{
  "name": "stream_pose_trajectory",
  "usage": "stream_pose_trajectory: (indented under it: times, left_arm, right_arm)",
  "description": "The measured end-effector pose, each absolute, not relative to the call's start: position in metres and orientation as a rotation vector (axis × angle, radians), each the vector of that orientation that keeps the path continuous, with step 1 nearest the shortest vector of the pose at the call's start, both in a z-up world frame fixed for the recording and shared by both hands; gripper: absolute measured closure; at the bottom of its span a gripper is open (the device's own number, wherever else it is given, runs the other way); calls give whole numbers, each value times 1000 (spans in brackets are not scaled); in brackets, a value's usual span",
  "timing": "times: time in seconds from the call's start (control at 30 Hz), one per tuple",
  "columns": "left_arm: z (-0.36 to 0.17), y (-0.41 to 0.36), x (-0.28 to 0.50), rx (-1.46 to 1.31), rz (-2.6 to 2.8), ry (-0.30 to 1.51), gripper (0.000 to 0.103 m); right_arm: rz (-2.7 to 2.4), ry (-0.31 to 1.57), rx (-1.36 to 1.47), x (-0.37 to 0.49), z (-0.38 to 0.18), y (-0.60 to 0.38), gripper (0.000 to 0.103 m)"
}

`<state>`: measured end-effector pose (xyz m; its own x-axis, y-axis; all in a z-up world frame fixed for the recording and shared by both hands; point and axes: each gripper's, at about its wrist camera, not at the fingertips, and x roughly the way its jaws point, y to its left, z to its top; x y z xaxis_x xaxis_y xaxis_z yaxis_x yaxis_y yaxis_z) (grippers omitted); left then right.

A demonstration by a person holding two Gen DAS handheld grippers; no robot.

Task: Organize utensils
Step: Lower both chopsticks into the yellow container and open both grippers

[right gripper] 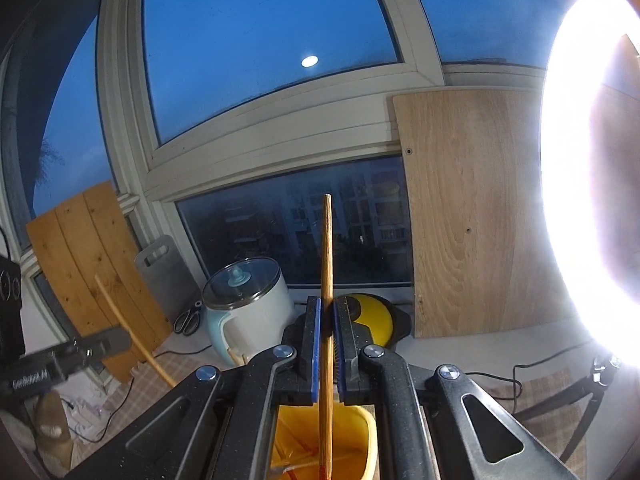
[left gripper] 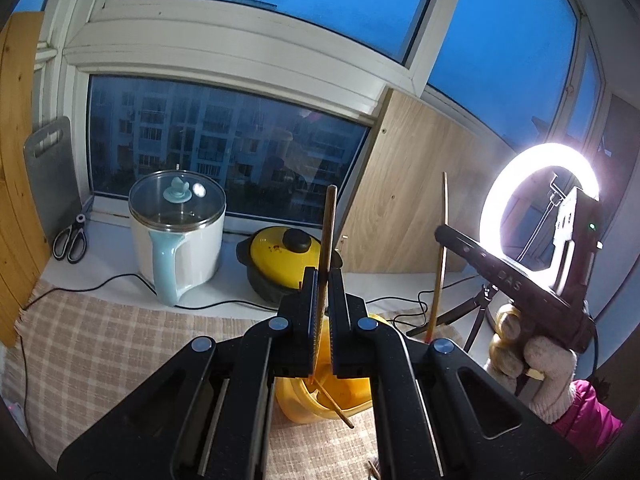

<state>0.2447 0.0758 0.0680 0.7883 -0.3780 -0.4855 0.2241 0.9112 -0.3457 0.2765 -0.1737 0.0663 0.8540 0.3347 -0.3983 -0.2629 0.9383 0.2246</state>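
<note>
My left gripper [left gripper: 323, 276] is shut on a brown wooden chopstick [left gripper: 328, 228] that stands upright, its lower end over a yellow utensil holder [left gripper: 340, 396] with another stick inside. My right gripper [right gripper: 327, 308] is shut on a light wooden chopstick [right gripper: 327, 264], also upright, its lower end reaching down into the same yellow holder [right gripper: 360, 440]. The right gripper also shows in the left wrist view [left gripper: 440, 236] at the right, holding its chopstick [left gripper: 441, 240]. The left gripper shows in the right wrist view [right gripper: 120, 336] at the left with its chopstick [right gripper: 132, 336].
A white and pale blue electric pot [left gripper: 178, 232] with a glass lid and a yellow lidded pot [left gripper: 280, 258] stand by the window. Scissors [left gripper: 72, 240] and a grey cutting board [left gripper: 52, 176] are at the left. A bright ring light [left gripper: 536, 208] on a tripod stands at the right. Cables cross the checked mat [left gripper: 100, 344].
</note>
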Motion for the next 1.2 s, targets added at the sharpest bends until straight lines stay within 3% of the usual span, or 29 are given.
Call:
stream_pose_trajectory:
  times: [0.4,1.2]
  left_arm:
    - [58,72,244,-278,-336,600,101]
    - [38,54,225,-191,-324,627,101]
  right_arm:
    - [301,514,180,302,28,-174,100]
    - [360,617,148,260,-2,-192,99]
